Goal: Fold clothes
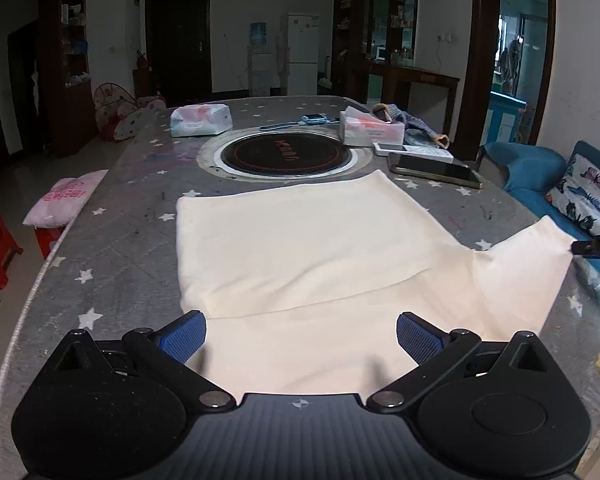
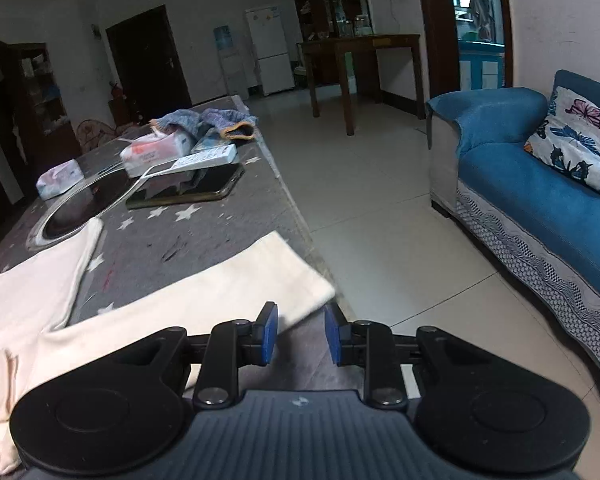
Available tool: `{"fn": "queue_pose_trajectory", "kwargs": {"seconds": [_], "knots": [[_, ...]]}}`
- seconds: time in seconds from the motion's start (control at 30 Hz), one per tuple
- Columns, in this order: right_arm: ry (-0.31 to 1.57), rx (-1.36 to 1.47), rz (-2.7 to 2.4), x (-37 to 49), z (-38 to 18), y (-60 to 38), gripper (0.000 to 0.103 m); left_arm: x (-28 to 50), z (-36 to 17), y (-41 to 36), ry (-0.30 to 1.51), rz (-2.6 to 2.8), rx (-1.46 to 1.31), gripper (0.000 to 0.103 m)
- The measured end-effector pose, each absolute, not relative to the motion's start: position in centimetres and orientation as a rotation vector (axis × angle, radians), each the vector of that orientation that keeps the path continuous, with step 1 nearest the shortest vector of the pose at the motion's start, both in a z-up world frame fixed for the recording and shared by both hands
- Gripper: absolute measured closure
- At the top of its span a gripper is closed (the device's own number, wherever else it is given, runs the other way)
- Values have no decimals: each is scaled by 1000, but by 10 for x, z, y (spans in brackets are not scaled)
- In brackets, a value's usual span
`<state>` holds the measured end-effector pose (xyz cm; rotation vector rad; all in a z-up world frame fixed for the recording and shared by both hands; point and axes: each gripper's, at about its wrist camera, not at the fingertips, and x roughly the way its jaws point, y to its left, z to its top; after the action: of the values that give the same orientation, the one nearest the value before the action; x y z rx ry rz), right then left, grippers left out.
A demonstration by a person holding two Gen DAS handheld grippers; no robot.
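In the left wrist view, a cream shirt (image 1: 300,248) is seen spread flat on the grey star-patterned tabletop (image 1: 120,248), its body reaching away toward the round black hob plate (image 1: 286,156) and one sleeve (image 1: 528,276) thrown out to the right, almost to the tabletop edge. A fold line is seen across the near part of the body, so a first fold is judged to be made already. The left claw (image 1: 300,336) is held wide open over the near hem, with nothing gripped; it is judged to be placed there for taking up that edge. The long axis of the body runs from near to far, and the sleeve lies crosswise to it. In the right wrist view, the same sleeve (image 2: 204,300) is seen stretched from the body at the left toward its cuff at the right, near the tabletop edge, beyond which the floor and a blue sofa (image 2: 540,192) are seen. The right claw (image 2: 300,334) is held partly open just near the cuff, empty, the blue pads (image 2: 269,332) set either side of the cuff corner, presumably so that the sleeve can be pinched and carried inward over the body.
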<state>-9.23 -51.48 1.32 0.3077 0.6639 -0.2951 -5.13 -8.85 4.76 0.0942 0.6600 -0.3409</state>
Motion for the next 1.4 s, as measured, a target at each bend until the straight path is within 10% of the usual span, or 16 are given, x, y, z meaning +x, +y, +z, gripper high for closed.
{"fn": "queue_pose_trajectory", "kwargs": {"seconds": [0.23, 0.47, 1.4], "knots": [[640, 307, -325, -83, 6, -517, 77, -50, 46, -88, 685, -321, 100, 0], [611, 256, -269, -85, 21, -503, 98, -52, 44, -84, 687, -287, 119, 0], [596, 74, 545, -46, 114, -242, 99, -65, 46, -8, 679, -175, -12, 0]]}}
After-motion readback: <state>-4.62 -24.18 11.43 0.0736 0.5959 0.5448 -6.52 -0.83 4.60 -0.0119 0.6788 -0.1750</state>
